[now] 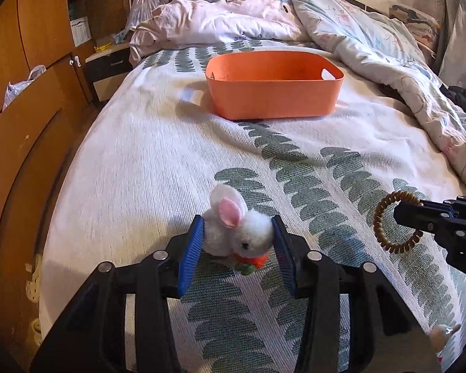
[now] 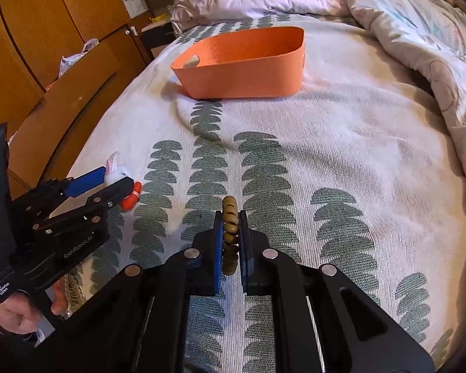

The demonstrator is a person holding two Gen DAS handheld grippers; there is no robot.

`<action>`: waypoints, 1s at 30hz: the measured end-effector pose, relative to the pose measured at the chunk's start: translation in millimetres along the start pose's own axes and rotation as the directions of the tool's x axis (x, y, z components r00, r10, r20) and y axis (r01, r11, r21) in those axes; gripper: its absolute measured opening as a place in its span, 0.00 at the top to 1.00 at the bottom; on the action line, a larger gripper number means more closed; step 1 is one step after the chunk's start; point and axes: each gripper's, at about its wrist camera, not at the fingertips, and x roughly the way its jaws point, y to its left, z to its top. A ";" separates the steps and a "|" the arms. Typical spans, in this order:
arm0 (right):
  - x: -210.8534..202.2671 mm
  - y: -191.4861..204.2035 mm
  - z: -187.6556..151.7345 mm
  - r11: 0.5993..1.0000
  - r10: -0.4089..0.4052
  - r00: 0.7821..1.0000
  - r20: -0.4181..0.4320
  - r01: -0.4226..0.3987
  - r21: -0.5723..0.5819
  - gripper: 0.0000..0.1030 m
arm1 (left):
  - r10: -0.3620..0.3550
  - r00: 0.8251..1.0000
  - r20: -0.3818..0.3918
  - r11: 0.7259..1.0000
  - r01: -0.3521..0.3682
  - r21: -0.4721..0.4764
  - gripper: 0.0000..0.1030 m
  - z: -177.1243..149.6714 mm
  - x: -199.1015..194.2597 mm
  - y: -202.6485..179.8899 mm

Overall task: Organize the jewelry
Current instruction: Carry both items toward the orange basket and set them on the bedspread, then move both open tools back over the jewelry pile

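left wrist: left tool grips bunny charm; right tool pinches coil bracelet, lower loop hidden.

We count one orange basket at the upper centre of the frame, one white pompom bunny at lower centre, one tan spiral hair tie at right, and two grippers, left and right.

bunny: fluffy plush | basket: matt plastic | bedspread: woven cloth
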 end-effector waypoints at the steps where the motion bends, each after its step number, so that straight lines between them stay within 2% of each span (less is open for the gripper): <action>1: -0.9 -0.4 -0.1 1.000 -0.001 1.000 0.005 0.001 0.003 0.89 | -0.004 1.000 -0.003 1.000 0.004 -0.003 0.51 0.3 0.1 0.7; 2: -1.5 -0.5 0.1 1.000 -0.009 1.000 0.007 0.009 0.004 0.87 | -0.007 1.000 -0.004 1.000 0.007 -0.005 0.51 0.1 0.2 0.7; 3: -1.3 -0.4 0.2 1.000 -0.013 1.000 0.005 0.013 0.001 0.85 | -0.008 1.000 -0.003 1.000 0.008 -0.007 0.47 0.1 -0.2 1.0; 4: -1.4 0.0 0.6 1.000 -0.017 1.000 0.004 0.017 -0.001 0.84 | -0.005 1.000 -0.002 1.000 0.005 -0.006 0.39 0.1 -0.7 0.8; 5: -1.8 0.4 0.6 1.000 -0.024 1.000 0.005 0.024 -0.002 0.84 | 0.004 1.000 0.001 1.000 -0.004 -0.002 0.36 0.2 -1.4 0.1; 15: -19.6 -0.2 5.8 0.998 -0.065 0.997 0.047 0.065 -0.004 0.81 | 0.021 1.000 0.001 1.000 -0.021 -0.014 0.33 2.5 -7.1 4.2; 18: -33.2 -1.4 9.5 0.998 -0.068 0.995 0.079 0.068 0.003 0.70 | 0.015 1.000 0.014 0.999 -0.015 -0.031 0.32 5.2 -15.7 8.2; 20: -45.1 -1.9 12.1 0.997 -0.071 0.992 0.109 0.071 0.008 0.50 | 0.010 1.000 0.027 0.999 -0.009 -0.042 0.31 7.2 -24.3 10.9; 25: -88.4 3.3 16.1 0.999 -0.043 0.980 0.192 0.042 0.007 0.40 | -0.005 0.997 0.078 0.995 0.013 -0.103 0.19 11.0 -56.1 23.2; 30: -138.6 13.5 4.4 1.000 0.001 0.965 0.263 -0.002 0.005 0.31 | 0.020 0.992 0.125 0.993 -0.006 -0.116 0.15 0.4 -95.5 29.7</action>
